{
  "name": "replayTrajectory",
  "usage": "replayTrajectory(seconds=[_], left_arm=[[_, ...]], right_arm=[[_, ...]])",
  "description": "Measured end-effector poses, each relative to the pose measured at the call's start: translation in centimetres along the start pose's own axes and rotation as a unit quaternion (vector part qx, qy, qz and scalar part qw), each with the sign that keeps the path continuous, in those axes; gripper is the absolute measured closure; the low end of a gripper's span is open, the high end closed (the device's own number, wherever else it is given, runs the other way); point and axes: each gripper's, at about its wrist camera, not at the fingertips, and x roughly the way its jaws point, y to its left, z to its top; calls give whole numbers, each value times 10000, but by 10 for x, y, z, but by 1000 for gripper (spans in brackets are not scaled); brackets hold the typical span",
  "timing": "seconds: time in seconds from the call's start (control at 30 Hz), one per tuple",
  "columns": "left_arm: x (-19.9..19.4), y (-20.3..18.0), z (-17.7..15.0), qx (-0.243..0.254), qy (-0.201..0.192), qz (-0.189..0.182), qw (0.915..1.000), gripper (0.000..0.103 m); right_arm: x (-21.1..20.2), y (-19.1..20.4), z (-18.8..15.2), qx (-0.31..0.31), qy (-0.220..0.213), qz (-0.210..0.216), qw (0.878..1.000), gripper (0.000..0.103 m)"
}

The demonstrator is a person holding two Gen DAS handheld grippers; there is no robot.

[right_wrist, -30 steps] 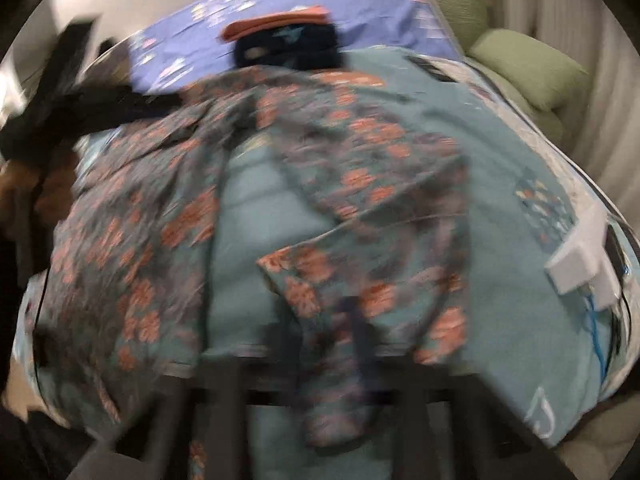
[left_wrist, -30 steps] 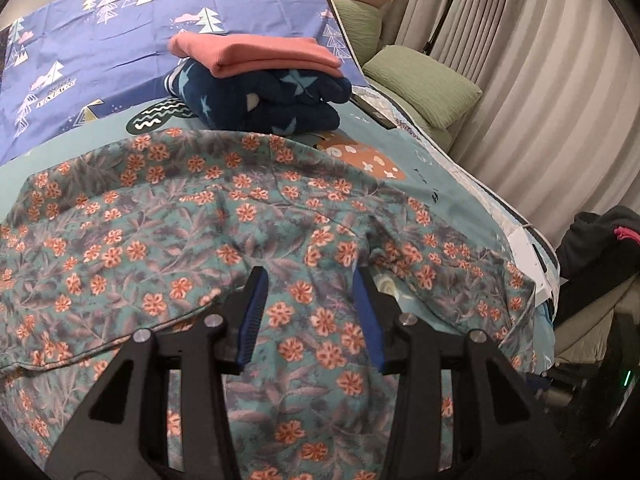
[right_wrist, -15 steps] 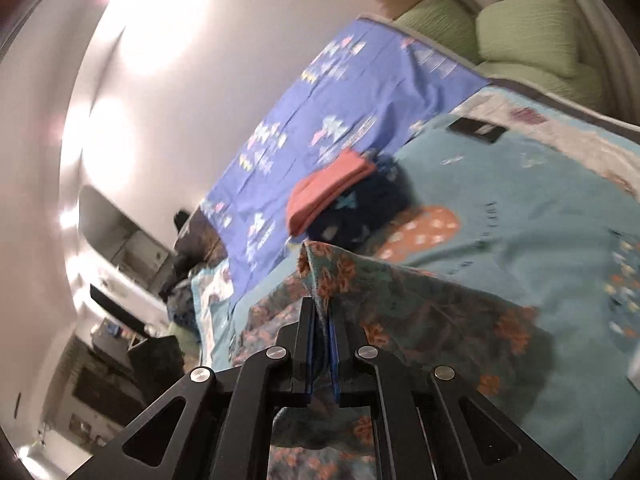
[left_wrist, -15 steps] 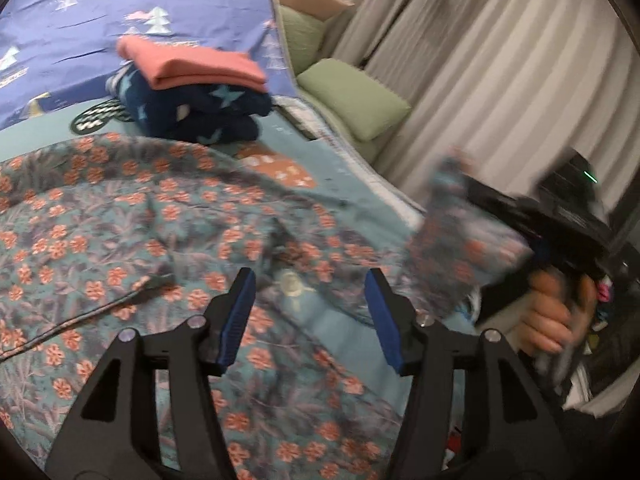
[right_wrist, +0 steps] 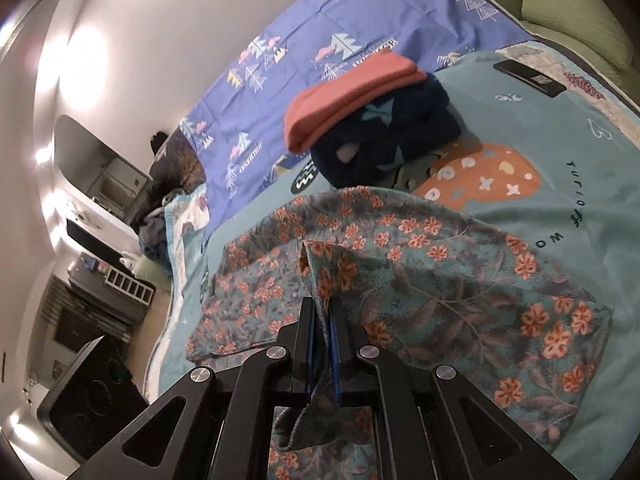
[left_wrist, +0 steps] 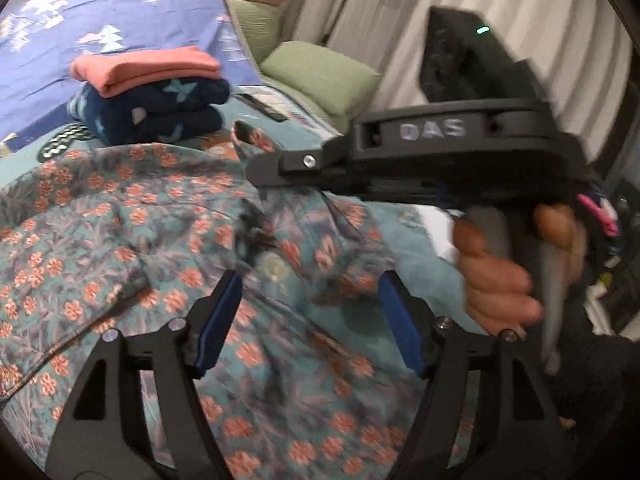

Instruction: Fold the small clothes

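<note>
A teal floral garment [left_wrist: 132, 232] with orange flowers lies spread on the bed. My left gripper [left_wrist: 310, 320] is open and empty, just above the cloth. My right gripper [right_wrist: 322, 320] is shut on an edge of the floral garment [right_wrist: 460, 280] and holds that part lifted and folded over the rest. In the left wrist view the right gripper [left_wrist: 256, 168] crosses from the right, with cloth hanging from its tip.
A stack of folded clothes, pink [left_wrist: 144, 66] on navy star-print [left_wrist: 160, 116], sits behind the garment; it also shows in the right wrist view [right_wrist: 360, 92]. Green pillows [left_wrist: 320, 72] and curtains are at the right. A black phone [right_wrist: 528, 76] lies on the teal blanket [right_wrist: 580, 160].
My right gripper has carried the gripped garment edge up and leftward over the spread cloth, now close in front of the left gripper. The left gripper's jaws have widened.
</note>
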Motion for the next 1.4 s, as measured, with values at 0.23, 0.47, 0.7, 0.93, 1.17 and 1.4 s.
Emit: replayTrajectory(seconds=[0.23, 0.47, 0.7, 0.93, 1.17, 1.4], left_arm=[[22, 28, 18, -505, 44, 373, 9980, 97], [4, 59, 32, -992, -221, 280, 9944, 97], [-30, 53, 96, -664, -784, 583, 9930, 97], [-92, 64, 125, -490, -1430, 1309, 9798, 97], [-161, 112, 111, -996, -1775, 2021, 9580, 97], [-213, 139, 92, -1157, -2122, 2596, 9350, 97]], right_arm=[[11, 3, 1, -179, 229, -169, 9994, 77], [-53, -25, -27, -635, -577, -1392, 9865, 58], [-61, -50, -64, -489, -309, -1835, 9813, 52], [-32, -35, -73, -591, 15, -1559, 9860, 45], [28, -4, -54, -796, 279, -1194, 9893, 41], [79, 14, -42, -888, 426, -1466, 9843, 41]])
